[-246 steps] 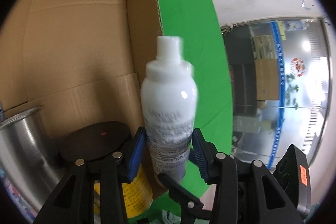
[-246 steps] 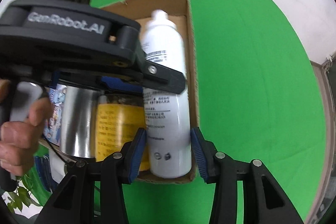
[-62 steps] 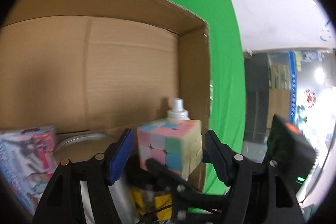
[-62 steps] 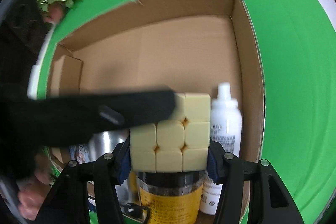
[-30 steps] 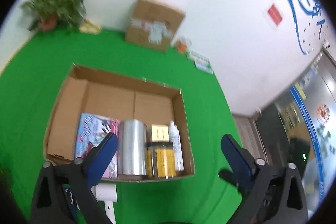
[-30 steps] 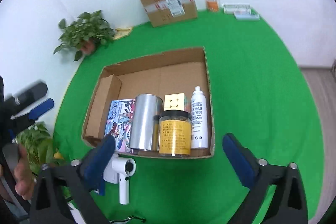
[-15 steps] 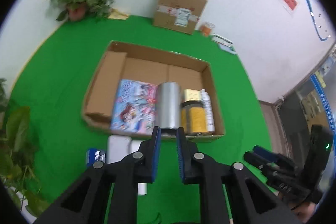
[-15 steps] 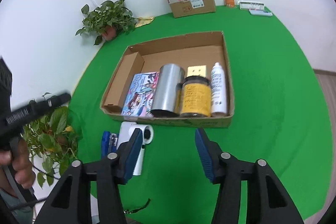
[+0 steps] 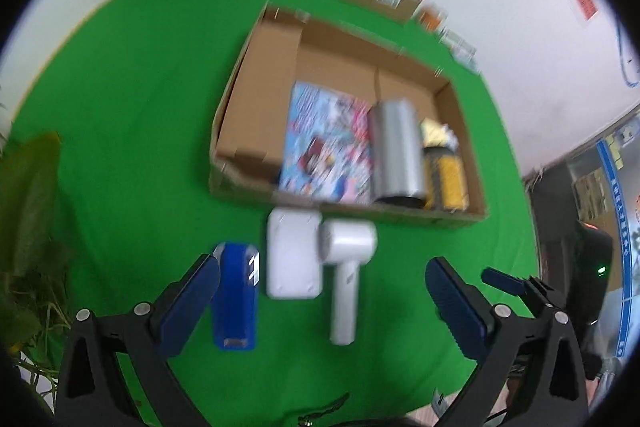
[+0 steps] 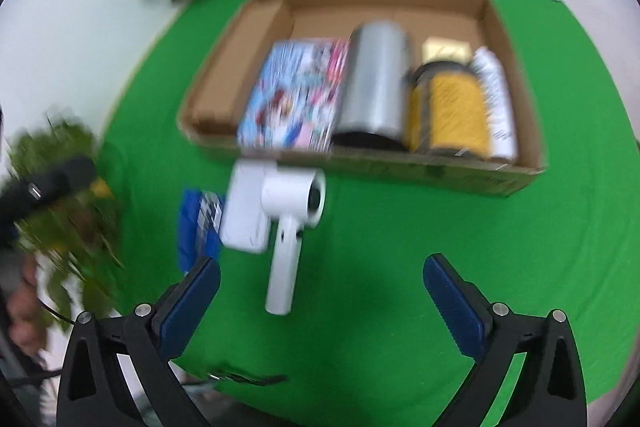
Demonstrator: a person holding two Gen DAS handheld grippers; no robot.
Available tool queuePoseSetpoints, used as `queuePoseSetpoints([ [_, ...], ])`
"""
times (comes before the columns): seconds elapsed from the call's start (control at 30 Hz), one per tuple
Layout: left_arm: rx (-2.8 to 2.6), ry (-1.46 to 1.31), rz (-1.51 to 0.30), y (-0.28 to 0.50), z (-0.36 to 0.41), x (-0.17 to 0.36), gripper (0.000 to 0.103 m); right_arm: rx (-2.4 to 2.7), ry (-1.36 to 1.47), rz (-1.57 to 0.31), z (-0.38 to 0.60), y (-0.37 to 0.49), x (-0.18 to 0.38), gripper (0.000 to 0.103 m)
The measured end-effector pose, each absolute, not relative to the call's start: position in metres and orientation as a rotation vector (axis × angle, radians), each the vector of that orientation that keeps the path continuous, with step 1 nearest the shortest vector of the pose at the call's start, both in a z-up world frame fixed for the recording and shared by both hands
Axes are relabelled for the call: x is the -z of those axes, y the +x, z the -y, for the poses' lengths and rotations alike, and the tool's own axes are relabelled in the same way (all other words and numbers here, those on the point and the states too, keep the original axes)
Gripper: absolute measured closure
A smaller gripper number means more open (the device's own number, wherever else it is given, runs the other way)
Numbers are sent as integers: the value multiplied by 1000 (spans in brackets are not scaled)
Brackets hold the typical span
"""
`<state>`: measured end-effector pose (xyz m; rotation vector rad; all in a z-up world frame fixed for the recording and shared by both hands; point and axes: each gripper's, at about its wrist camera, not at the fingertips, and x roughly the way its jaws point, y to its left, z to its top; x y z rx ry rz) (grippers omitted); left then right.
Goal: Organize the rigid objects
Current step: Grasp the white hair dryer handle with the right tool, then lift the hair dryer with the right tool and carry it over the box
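Left tool: left tool [image 9: 322, 301] jaws opening, wide apart, nothing between the pads.
Right tool: right tool [image 10: 322, 297] likewise opening wide, empty.
Hair dryer: white hair dryer [image 9: 346, 269] lies on the green floor cloth [image 9: 132, 115] at lower centre, just below the box; stiff, smooth plastic, likely light; the straight handle looks the surest hold.
Neighbours: white flat case [image 9: 294, 257] touching it, blue stapler [image 9: 236, 297] at lower left.
Cardboard box: cardboard box [image 10: 516, 79] holds picture book [image 10: 294, 95], steel cylinder [image 10: 374, 93], yellow jar [image 10: 450, 107], white bottle [image 10: 496, 105].
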<state>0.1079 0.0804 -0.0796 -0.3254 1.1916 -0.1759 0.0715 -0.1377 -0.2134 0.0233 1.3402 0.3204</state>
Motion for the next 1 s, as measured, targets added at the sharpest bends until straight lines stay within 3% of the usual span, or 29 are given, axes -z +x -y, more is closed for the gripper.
queuePoseSetpoints([
  [0.13,140,-288,-1300,110,-85,116,2,-310,-28,-1413,104,63,273,2],
  [0.3,170,-305,-1352,108,-89,139,2,-224,-41,-1456,85,51,326,14],
  [0.5,235,-308,-1367,115,-86,150,2,-238,-18,-1453,78,44,349,64],
  [0.53,246,-327,-1366,117,-85,151,2,-248,-34,-1443,77,42,348,80],
  [1.0,546,-515,-1542,130,-2,223,2,-82,69,-1531,151,5,340,80],
])
